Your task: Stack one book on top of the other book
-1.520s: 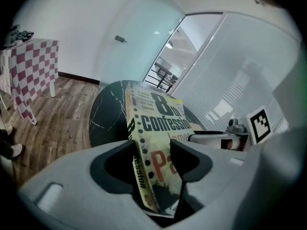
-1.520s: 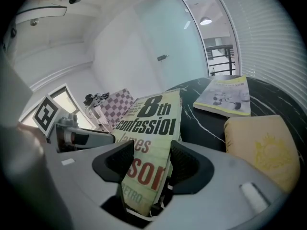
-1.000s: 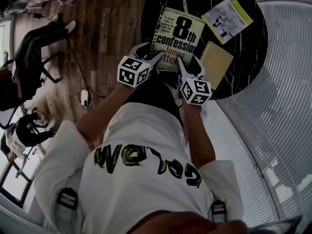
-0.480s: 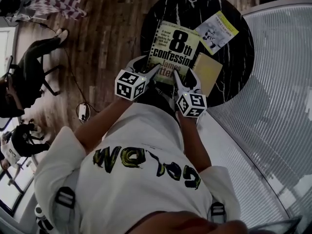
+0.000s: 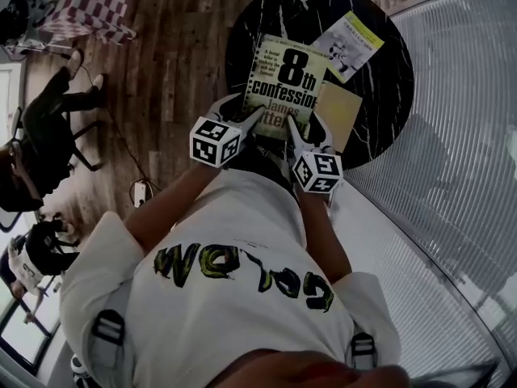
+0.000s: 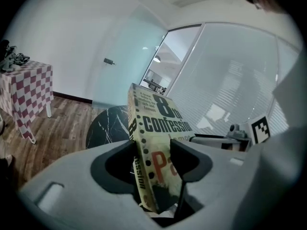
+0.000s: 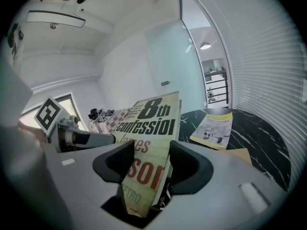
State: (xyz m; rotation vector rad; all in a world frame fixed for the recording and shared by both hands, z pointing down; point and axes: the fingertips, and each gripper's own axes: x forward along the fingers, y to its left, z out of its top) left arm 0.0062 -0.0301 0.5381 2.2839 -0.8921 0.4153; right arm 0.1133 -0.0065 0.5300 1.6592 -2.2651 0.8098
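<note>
A thick paperback titled "8th confession" [image 5: 284,83] hangs above the round black marble table [image 5: 380,87], held at its near edge by both grippers. My left gripper [image 5: 257,120] is shut on its left corner, and the spine stands between the pads in the left gripper view [image 6: 152,147]. My right gripper [image 5: 296,129] is shut on the right corner of the book [image 7: 151,128]. A thin yellow-and-white book [image 5: 347,45] lies flat at the table's far right [image 7: 213,128]. A plain tan book [image 5: 341,110] lies next to the lifted one, partly hidden under it.
A checked-cloth table [image 5: 97,2] stands at the far left on the wooden floor. A seated person [image 5: 44,124] is at the left. A curved glass wall with blinds [image 5: 452,152] runs close along the table's right. A cable plug [image 5: 139,191] lies on the floor.
Both grippers have risen together with the thick paperback, which now hangs higher above the table. The two other books have not moved.
</note>
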